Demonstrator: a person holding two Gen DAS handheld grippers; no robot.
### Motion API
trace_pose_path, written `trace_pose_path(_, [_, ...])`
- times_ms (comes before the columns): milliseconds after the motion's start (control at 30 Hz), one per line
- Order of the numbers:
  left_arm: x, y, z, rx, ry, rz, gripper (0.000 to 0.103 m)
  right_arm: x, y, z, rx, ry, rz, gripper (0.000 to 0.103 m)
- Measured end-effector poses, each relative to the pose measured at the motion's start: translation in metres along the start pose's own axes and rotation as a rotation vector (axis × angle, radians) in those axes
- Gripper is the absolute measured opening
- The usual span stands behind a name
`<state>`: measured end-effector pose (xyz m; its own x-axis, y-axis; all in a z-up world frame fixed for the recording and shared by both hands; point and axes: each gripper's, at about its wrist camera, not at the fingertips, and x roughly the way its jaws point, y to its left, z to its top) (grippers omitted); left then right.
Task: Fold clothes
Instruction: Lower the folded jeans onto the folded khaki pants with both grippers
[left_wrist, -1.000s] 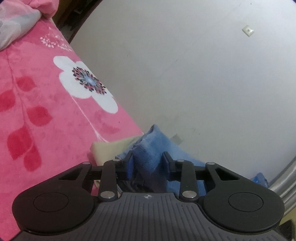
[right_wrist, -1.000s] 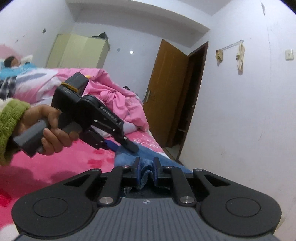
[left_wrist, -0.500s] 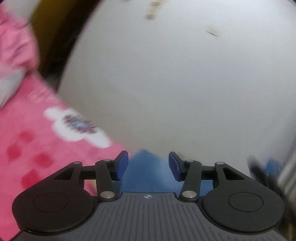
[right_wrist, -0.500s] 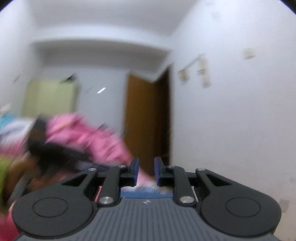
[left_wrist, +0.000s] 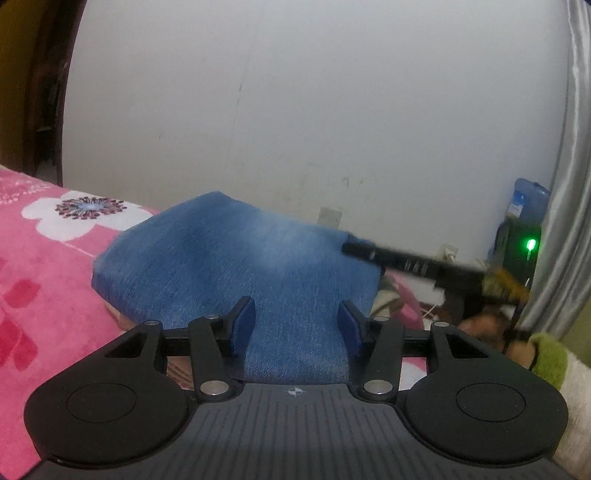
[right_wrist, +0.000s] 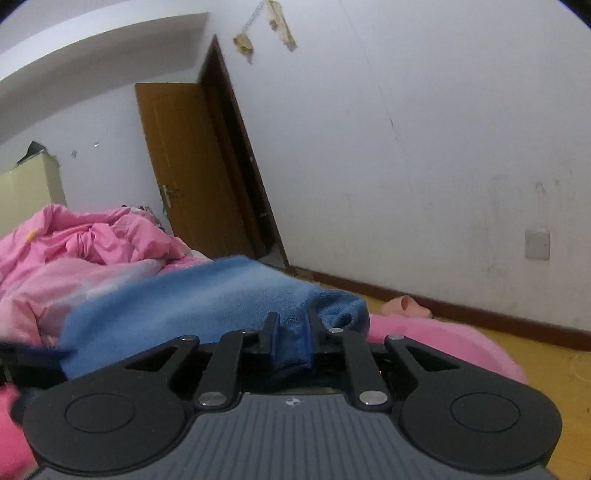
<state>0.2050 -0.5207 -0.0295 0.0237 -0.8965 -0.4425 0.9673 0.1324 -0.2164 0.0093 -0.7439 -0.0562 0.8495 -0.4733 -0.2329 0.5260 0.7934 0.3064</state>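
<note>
Blue cloth (right_wrist: 207, 295) pinched by right gripper (right_wrist: 291, 334), hides bed beneath; left gripper (left_wrist: 297, 325) released.

Left gripper (left_wrist: 297, 325): black linkage arms, silver pivot screws, blue pads (left_wrist: 243, 326), two round black discs, grey ribbed housing with small cross-circle mark. Right gripper (right_wrist: 290, 332): same build, black links, silver screws, blue pads, grey ribbed body, same mark. In left view, right gripper blurred, black with white lettering, yellow strap. Sleeve (left_wrist: 548, 360): green cuff, pale fabric behind.
</note>
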Motion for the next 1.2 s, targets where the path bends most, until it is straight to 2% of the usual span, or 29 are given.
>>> trace_pose_path(100, [0.0,0.006,-0.003,-0.023,-0.007,-0.012,0.05,-0.013,0.007,0.017,-0.052,-0.077,-0.005,0.014])
trace_pose_path(133, [0.001,0.007,-0.005,-0.03,-0.012,-0.017,0.051,-0.011,0.008,0.017,-0.077,-0.075,-0.027,0.014])
trace_pose_path(200, [0.001,0.006,-0.007,-0.034,-0.023,-0.022,0.051,0.005,0.0,-0.001,-0.102,0.023,-0.064,0.012])
trace_pose_path(267, [0.001,0.003,-0.007,-0.019,-0.024,-0.012,0.052,0.006,-0.005,-0.013,-0.094,0.028,-0.055,0.011])
trace_pose_path(300, [0.002,0.0,-0.007,-0.001,-0.023,0.0,0.054,0.004,-0.003,-0.008,-0.095,0.032,-0.067,0.012])
trace_pose_path(333, [0.003,-0.002,-0.008,0.012,-0.021,0.009,0.055,-0.003,-0.002,0.002,-0.086,0.025,-0.079,0.013])
trace_pose_path(400, [0.003,-0.001,-0.009,0.02,-0.021,0.013,0.055,-0.017,0.008,0.023,-0.081,-0.048,-0.057,0.013])
trace_pose_path(467, [0.003,0.001,-0.009,0.014,-0.026,0.009,0.055,-0.021,0.014,0.038,-0.122,-0.104,-0.059,0.013])
trace_pose_path(500, [0.002,0.002,-0.01,0.011,-0.029,0.007,0.055,-0.018,0.013,0.04,-0.136,-0.104,-0.064,0.013])
trace_pose_path(533, [0.001,0.001,-0.011,0.011,-0.032,0.008,0.055,-0.011,0.009,0.038,-0.14,-0.074,-0.077,0.013])
trace_pose_path(600, [-0.001,-0.001,-0.011,0.015,-0.042,0.003,0.056,0.018,-0.009,0.014,-0.123,0.075,-0.115,0.013])
trace_pose_path(667, [-0.007,-0.002,-0.007,0.019,-0.056,-0.014,0.055,0.02,-0.017,-0.003,-0.08,0.059,-0.099,0.012])
trace_pose_path(833, [-0.022,0.005,0.018,0.012,-0.142,-0.011,0.056,0.015,-0.015,-0.004,-0.088,0.033,-0.095,0.013])
trace_pose_path(900, [-0.02,0.015,0.03,-0.026,-0.165,0.033,0.057,0.014,-0.015,-0.005,-0.082,0.022,-0.088,0.012])
trace_pose_path(933, [-0.013,0.02,0.034,-0.041,-0.15,0.076,0.057,0.02,-0.011,-0.008,-0.079,0.019,-0.086,0.012])
trace_pose_path(1000, [0.008,0.031,0.037,-0.062,-0.078,0.175,0.058,0.028,-0.003,-0.013,-0.082,0.006,-0.09,0.012])
trace_pose_path(1067, [0.026,0.039,0.029,-0.066,-0.015,0.23,0.058,0.032,-0.003,-0.018,-0.088,-0.006,-0.091,0.013])
trace_pose_path(1200, [0.035,0.026,0.022,0.001,0.007,0.298,0.059,0.033,-0.001,-0.017,-0.102,-0.008,-0.096,0.013])
